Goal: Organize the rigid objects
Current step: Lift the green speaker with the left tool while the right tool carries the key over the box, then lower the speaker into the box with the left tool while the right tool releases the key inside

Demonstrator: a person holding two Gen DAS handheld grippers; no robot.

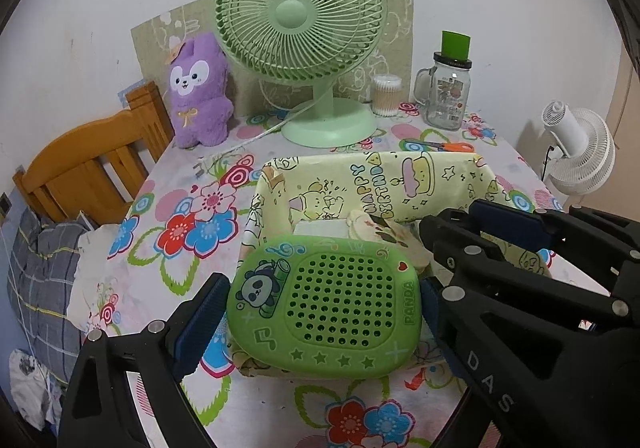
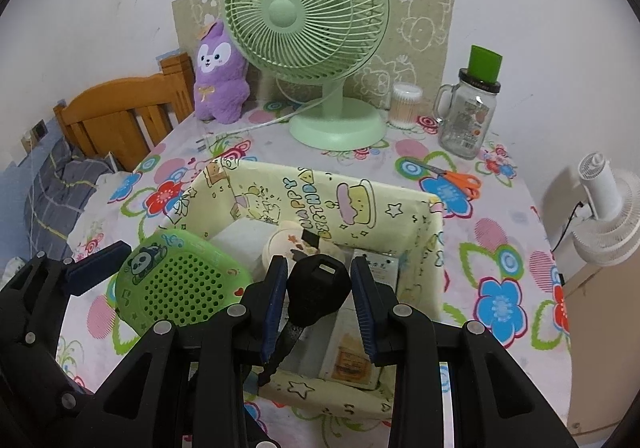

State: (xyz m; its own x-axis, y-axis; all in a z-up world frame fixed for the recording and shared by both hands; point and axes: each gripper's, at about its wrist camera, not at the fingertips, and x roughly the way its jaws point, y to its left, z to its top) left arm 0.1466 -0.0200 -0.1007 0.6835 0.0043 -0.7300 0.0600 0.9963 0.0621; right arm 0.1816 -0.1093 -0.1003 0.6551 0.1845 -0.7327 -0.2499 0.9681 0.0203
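Jaws: left gripper (image 1: 322, 306) clamping green panda case (image 1: 324, 308) wide, right gripper (image 2: 319, 298) pinching black key (image 2: 316, 294) | both hovering over paper-lined box (image 2: 436, 232) | risk: key slipping, case catching rim.

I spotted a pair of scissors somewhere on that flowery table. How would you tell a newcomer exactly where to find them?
Start at the big green desk fan at the back of the flowered table. To its right stands a glass mug jar with a green top. The scissors lie flat on the cloth just in front of that jar, beyond the yellow birthday-print box; their orange handles are the only orange on the table.
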